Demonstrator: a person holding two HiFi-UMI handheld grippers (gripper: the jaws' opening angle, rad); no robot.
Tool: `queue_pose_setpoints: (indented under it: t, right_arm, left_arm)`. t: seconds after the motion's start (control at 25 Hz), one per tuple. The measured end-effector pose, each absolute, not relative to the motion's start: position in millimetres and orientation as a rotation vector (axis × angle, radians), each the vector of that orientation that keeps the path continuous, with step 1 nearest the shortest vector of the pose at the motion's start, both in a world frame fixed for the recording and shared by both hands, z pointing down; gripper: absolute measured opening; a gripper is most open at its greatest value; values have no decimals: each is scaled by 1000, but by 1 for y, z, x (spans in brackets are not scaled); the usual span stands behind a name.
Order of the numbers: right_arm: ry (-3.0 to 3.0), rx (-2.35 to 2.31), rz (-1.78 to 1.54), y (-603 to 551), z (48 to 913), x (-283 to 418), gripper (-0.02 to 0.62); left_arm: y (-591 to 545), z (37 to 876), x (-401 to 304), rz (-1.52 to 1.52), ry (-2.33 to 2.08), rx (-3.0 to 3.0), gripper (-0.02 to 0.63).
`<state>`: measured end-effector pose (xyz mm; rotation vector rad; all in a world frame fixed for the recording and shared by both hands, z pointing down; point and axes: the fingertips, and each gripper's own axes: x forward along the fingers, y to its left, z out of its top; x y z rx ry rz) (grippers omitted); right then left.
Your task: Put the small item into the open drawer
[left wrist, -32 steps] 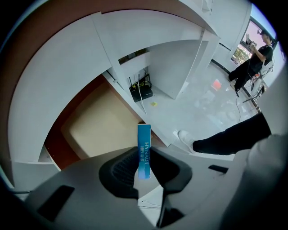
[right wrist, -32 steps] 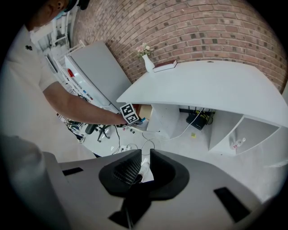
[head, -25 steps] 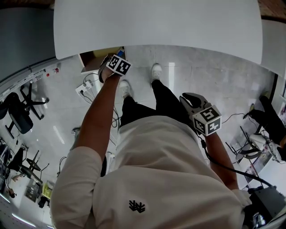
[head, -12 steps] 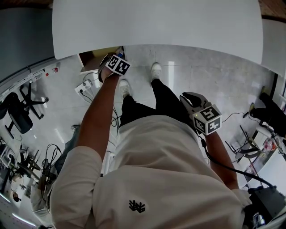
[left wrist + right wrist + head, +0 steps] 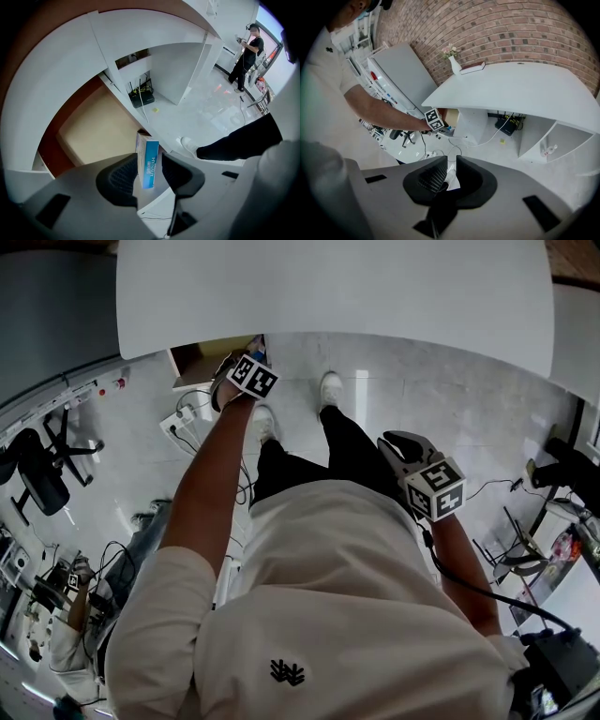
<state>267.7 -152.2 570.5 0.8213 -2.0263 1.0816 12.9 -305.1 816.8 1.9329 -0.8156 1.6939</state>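
Note:
The small item is a blue and white box [image 5: 148,161], upright over the front edge of the open drawer [image 5: 93,129] with its tan bottom. My left gripper [image 5: 150,160] straddles the box and its jaws are opening: the left pad lies along the box, and a gap shows at the right pad. In the head view the left gripper [image 5: 246,354] reaches under the white desk [image 5: 328,287] to the drawer [image 5: 199,362]. My right gripper [image 5: 449,164] hangs by the person's hip [image 5: 396,442], with a narrow gap between its pads and nothing in it.
A power strip with cables [image 5: 180,426] lies on the floor left of the person's feet. A black router [image 5: 142,98] sits under the desk. A vase [image 5: 453,63] and a book [image 5: 472,68] stand on the desk top. An office chair [image 5: 37,474] is at far left.
The left gripper stays at the drawer and has barely shifted. The right gripper has not moved. Someone has come into view at the bottom left of the head view.

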Motion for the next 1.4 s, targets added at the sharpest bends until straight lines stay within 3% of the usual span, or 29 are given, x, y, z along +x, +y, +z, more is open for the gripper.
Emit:
queue_pose_setpoints:
  t: [0.96,1.4]
  right_arm:
    - [-2175,715,920,-138,523,161,77]
    - [-2218,711,847,-120,492,104,61]
  left_arm:
    - [-225,678,-32,1261,-824,2124,181]
    - [-171,583,-58,998,-725,2216,80]
